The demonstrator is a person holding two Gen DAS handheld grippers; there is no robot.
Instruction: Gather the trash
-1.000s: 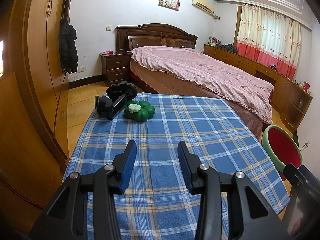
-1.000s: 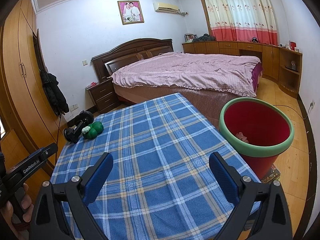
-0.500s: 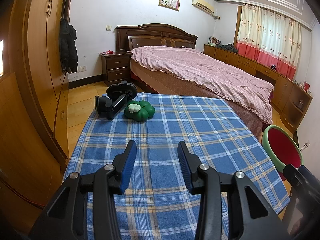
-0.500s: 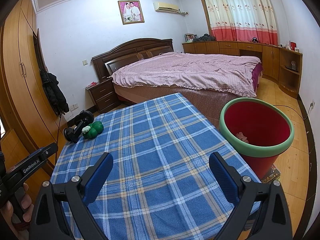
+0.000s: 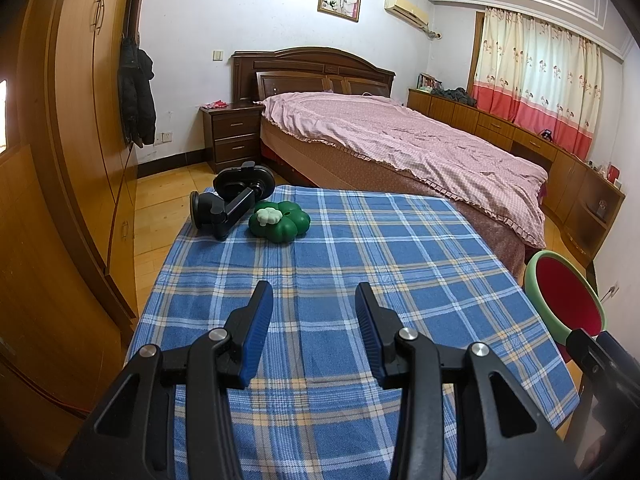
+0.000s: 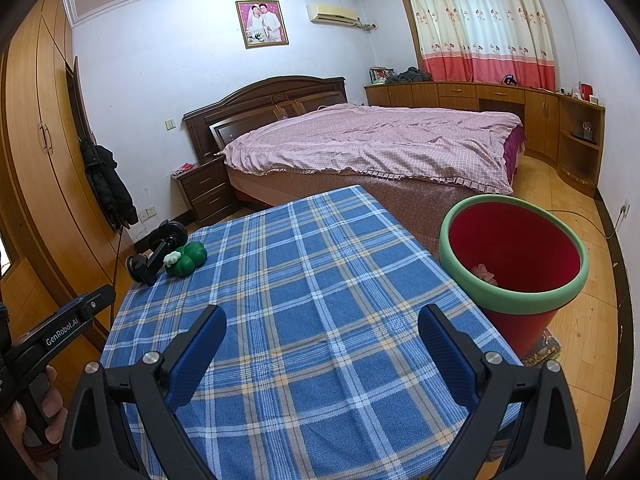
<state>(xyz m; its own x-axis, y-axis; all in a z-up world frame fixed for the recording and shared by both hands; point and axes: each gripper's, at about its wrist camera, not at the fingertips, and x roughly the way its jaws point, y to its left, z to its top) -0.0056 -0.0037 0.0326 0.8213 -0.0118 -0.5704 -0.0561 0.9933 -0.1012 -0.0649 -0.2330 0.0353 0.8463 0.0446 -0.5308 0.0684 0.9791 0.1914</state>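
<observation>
Hovering open left tongs (image 5: pixel 314 300), bare plaid tablecloth (image 5: pixel 360 264), bin (image 6: pixel 516 256) beside edge

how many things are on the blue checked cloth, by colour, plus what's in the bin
Black: 1, the phone holder
Green: 1, the clover-shaped toy
Pink: 1, crumpled scrap in the red bin
Total: 3

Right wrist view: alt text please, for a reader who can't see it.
The open right tool hangs empty over a blue plaid tablecloth. A red bin with a green rim stands beside the table, holding a pinkish scrap; a green toy lies at the far corner.
</observation>
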